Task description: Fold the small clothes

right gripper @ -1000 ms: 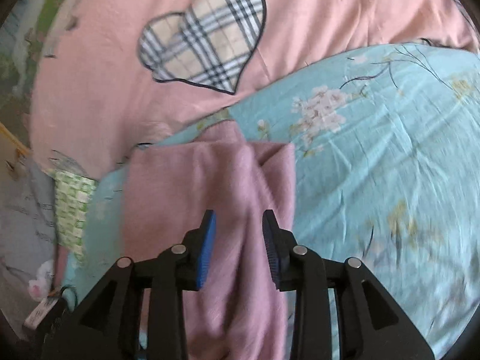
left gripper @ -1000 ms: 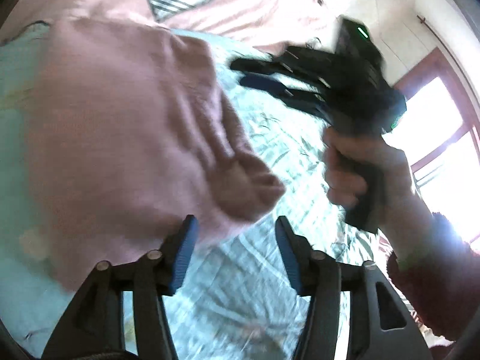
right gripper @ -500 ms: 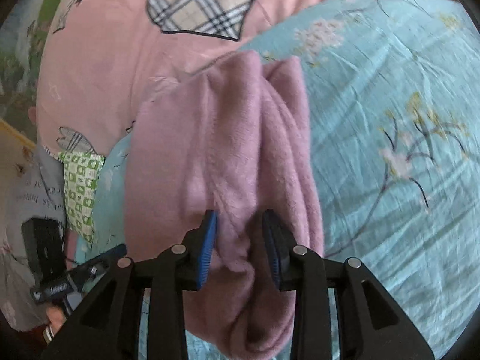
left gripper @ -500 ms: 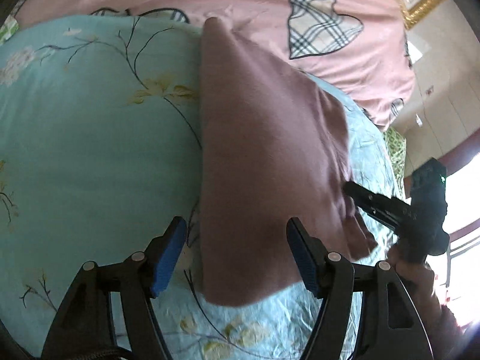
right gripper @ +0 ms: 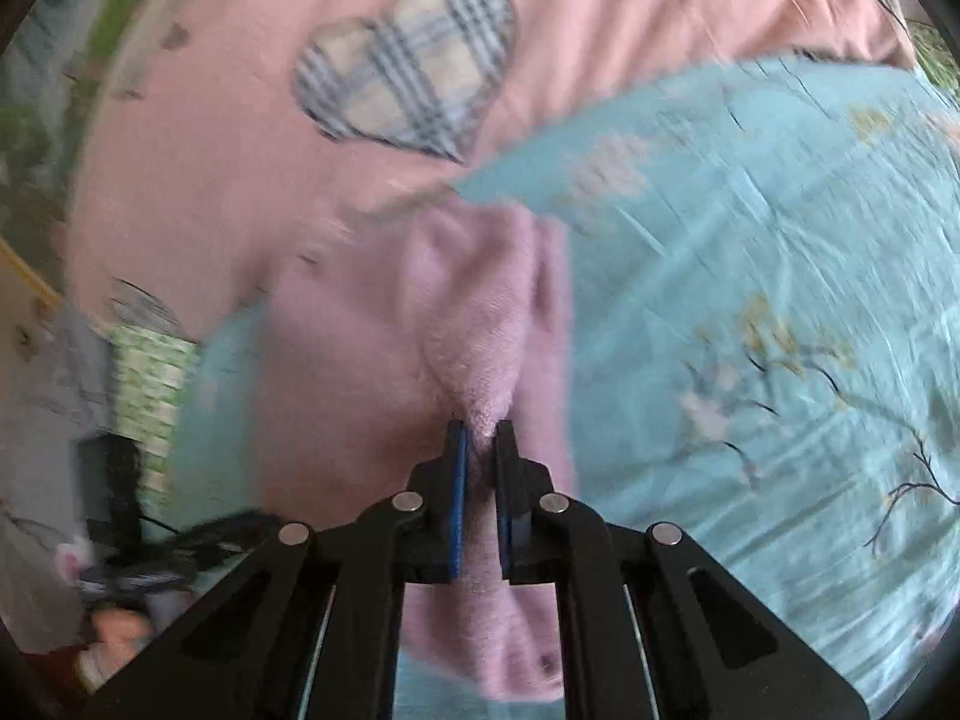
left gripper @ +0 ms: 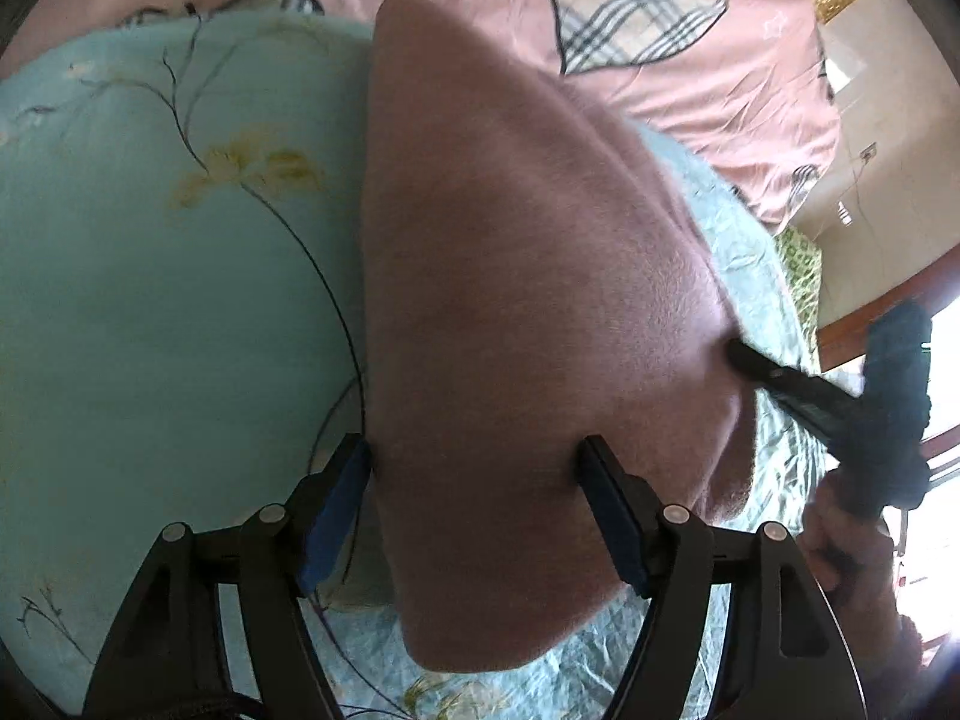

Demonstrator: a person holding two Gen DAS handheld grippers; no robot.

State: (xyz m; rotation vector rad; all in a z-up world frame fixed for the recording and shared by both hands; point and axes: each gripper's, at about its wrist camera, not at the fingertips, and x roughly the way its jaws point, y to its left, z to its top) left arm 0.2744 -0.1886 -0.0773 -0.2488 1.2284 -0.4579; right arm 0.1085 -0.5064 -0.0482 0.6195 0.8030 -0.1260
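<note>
A fuzzy pink garment (left gripper: 528, 312) lies folded on the light blue flowered bedspread (left gripper: 150, 300). My left gripper (left gripper: 474, 468) is open, its fingers wide apart on either side of the garment's near end. My right gripper (right gripper: 480, 438) is shut on a pinched fold of the pink garment (right gripper: 474, 324). The right gripper also shows in the left wrist view (left gripper: 780, 378), black, gripping the garment's right edge.
A pink quilt with plaid hearts (right gripper: 408, 84) lies beyond the blue bedspread (right gripper: 780, 300). A green checked cloth (right gripper: 150, 372) sits at the left. A bright window (left gripper: 942, 420) is at the right in the left wrist view.
My right gripper has closed on a fold of the pink garment. My left gripper has moved closer, so its open fingers now straddle the garment's near end.
</note>
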